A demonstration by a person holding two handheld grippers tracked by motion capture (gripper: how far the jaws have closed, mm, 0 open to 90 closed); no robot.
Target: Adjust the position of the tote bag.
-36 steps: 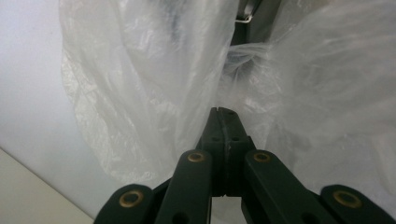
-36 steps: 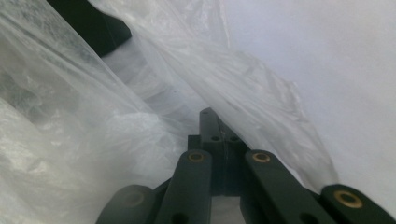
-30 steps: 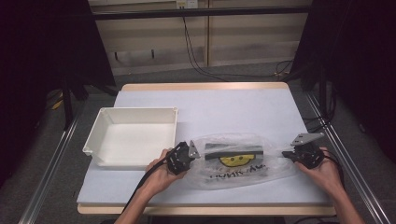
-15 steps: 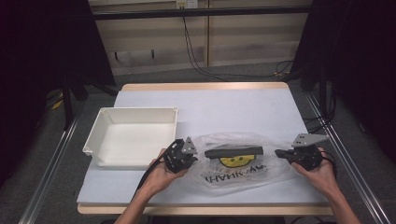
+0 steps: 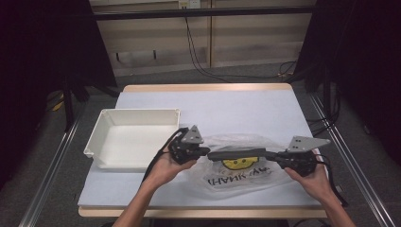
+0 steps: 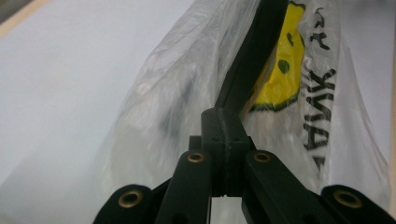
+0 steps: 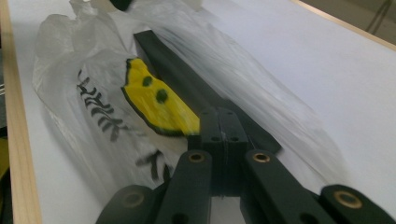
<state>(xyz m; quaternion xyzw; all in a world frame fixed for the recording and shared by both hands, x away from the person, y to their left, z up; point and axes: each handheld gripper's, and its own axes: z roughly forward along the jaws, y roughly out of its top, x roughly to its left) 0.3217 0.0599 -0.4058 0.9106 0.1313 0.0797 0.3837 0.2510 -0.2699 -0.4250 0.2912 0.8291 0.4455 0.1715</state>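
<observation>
Two grippers meet over a white-topped table (image 5: 236, 109) with a pale wooden edge, set on grey carpet in a dim room; dark curtains hang at either side, and cables run down a light panelled wall at the back. On the table's left part sits an empty white tray (image 5: 135, 137).

Near the front edge lies a clear plastic bag (image 5: 236, 165) printed with a yellow smiley face and black lettering. A long black bar (image 5: 236, 153) runs across its top, raised above the table, with the thin plastic hanging from it.

The left gripper (image 5: 201, 152) has its jaws pressed together on the bar's left end; in the left gripper view the bar runs away from the shut jaws beside the yellow print. The right gripper (image 5: 279, 156) is likewise clamped tight on the bar's right end.

Both forearms come in from the near edge, hands wrapped around the gripper bodies, jaws pointing inward toward each other.
</observation>
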